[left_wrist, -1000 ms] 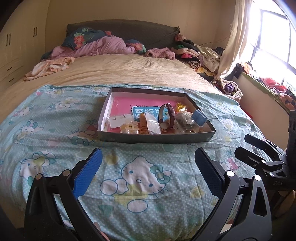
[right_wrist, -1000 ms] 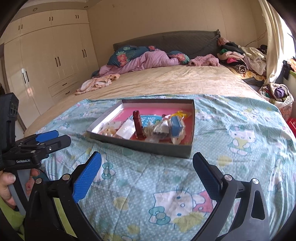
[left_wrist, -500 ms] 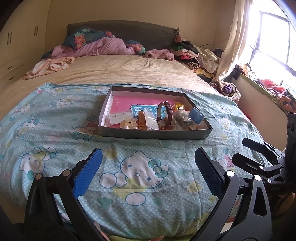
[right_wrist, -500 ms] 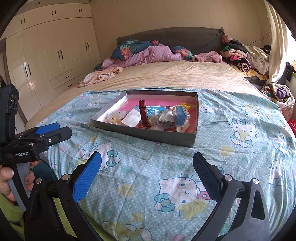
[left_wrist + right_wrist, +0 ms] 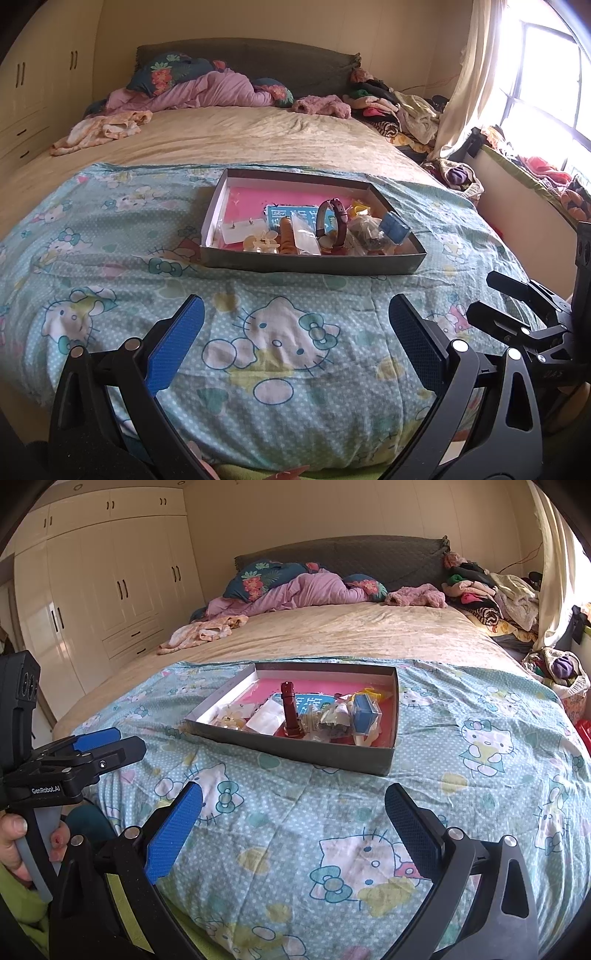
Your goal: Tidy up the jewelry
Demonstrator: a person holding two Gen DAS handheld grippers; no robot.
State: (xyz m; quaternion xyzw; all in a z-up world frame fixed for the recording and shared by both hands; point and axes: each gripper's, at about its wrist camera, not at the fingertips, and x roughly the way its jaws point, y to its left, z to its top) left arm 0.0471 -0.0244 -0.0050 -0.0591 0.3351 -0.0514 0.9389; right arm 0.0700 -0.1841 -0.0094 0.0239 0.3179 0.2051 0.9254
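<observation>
Both claws have drawn back from the bed since a second ago, so the grey tray (image 5: 314, 264) now sits higher and smaller in each view, with more of the printed quilt (image 5: 110, 258) showing below it. The left claw (image 5: 293, 332) stands wide with nothing between its blue ribbed pads, hovering over the quilt's near edge; the right claw (image 5: 293, 825) is likewise spread wide and bare. Only the right wrist view shows a hand (image 5: 16, 843) wrapped round a pale grey handle, along with the left claw's fingers seen from the side, and a wall of glossy cream wardrobes (image 5: 92, 590). Only the left wrist view takes in the bright window (image 5: 546, 74) and the right claw's dark fingers coming in from the right edge. The jewelry lies heaped toward the near side of the shallow cardboard tray, on its pink lining: a dark red leather watch strap (image 5: 334, 221) standing on edge in a loop, a translucent amber hair clip (image 5: 260, 242), a small clear-lidded blue box (image 5: 395, 229), crinkled plastic bags and a white card. From the right the strap reads as a narrow upright post. Soft, rumpled clothes and bedding pile up by the dark quilted headboard (image 5: 240, 61).
</observation>
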